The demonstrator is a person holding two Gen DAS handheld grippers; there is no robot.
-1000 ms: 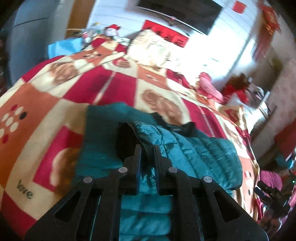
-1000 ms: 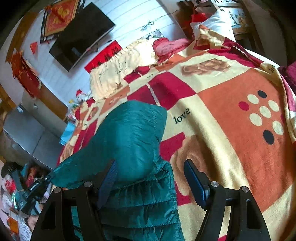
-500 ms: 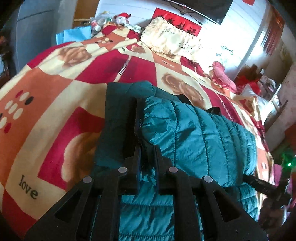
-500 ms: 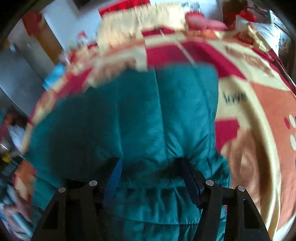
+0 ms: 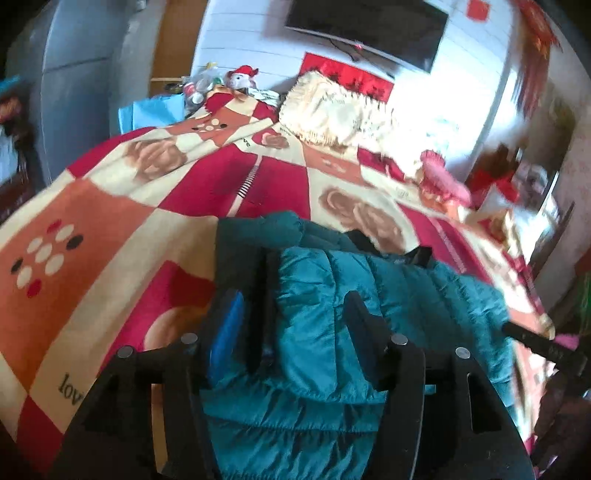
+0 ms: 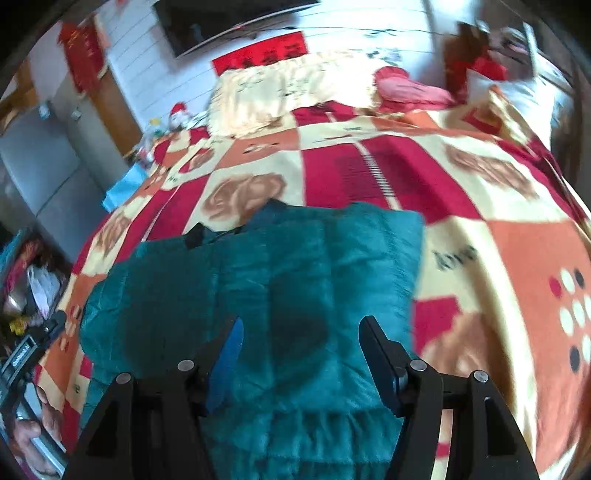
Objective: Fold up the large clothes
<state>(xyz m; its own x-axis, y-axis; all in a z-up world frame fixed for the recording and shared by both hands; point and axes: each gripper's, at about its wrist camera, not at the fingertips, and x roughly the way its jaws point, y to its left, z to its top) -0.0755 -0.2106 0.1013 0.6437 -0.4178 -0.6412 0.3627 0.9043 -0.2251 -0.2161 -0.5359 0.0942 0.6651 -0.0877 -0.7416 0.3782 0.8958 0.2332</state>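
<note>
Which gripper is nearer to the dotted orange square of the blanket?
Right. The right gripper hangs over the teal jacket, with the dotted orange square beside it. The left gripper, jaws opening over the jacket, lies farther away.

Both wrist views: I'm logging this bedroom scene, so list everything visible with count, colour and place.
Quilted puffer jacket: one, teal, folded on the blanket below both grippers.
Patchwork blanket: one, red, orange and cream squares, covering the bed.
Fringed pillow: one, cream, at the bed's head.
Ruffled cushion: one, pink, beside the pillow.
Flat television: one, black, on the white wall.
Wall banner: one, red, under the television.
Small doll: one, red-hatted, at the far bed corner.
Left gripper: one, black, jaws opening, jacket fold between them.
Right gripper: one, black, jaws apart over the jacket.
</note>
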